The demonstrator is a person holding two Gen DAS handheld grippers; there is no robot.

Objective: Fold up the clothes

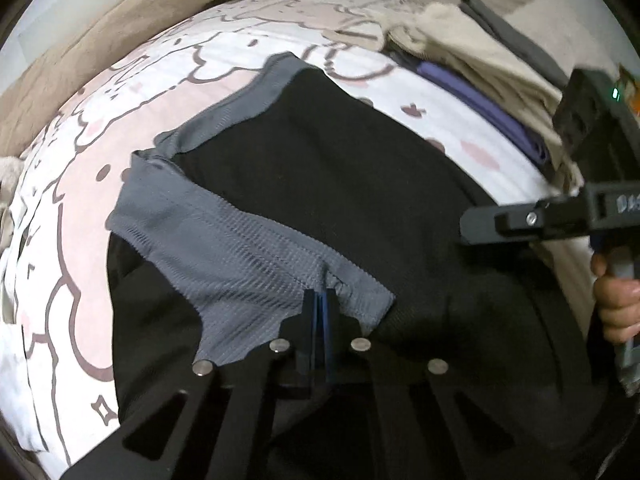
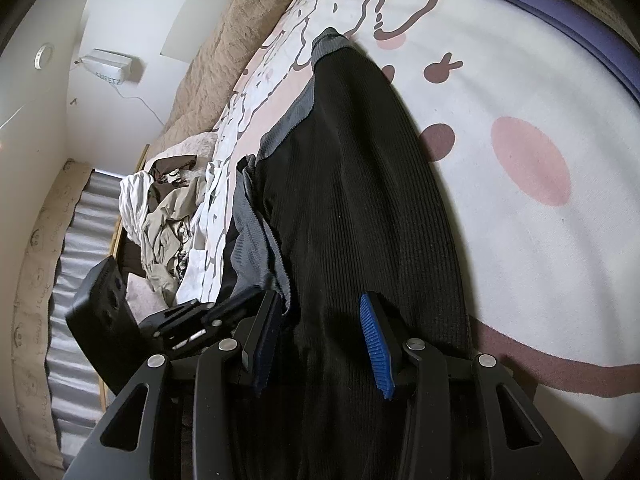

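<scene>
Currently one garment in play: a black ribbed garment (image 1: 328, 168) with grey mesh trim (image 1: 224, 248), lying flat on the bed sheet (image 1: 80, 216), which was white and pink with a cartoon print.

Left tongs (image 1: 320, 304) were pressed together, pinching a bunched edge of the grey mesh trim where it met the black fabric. Trim panel was folded over and creased towards the left of the garment.

Right tongs (image 2: 320, 336) were spread, two blue ribbed pads (image 2: 378, 348) apart, black fabric running between them. Whether the pads touched the cloth could not be told. In the left wrist view the right tongs (image 1: 480, 224) sat over the garment's right side, with a hand (image 1: 616, 304) on the grip.

One stack of folded clothes (image 1: 480, 76) lay at the far right of the bed, well apart from the black garment: three layers countable, beige, dark grey, purple.

One loose pile of unfolded clothes (image 2: 160, 216) lay at the bed's far end, white and khaki pieces; count not readable.

One tan blanket (image 2: 236, 40) ran along the bed's edge by the wall. One white box (image 2: 108, 66) on the wall, with a cable.
</scene>
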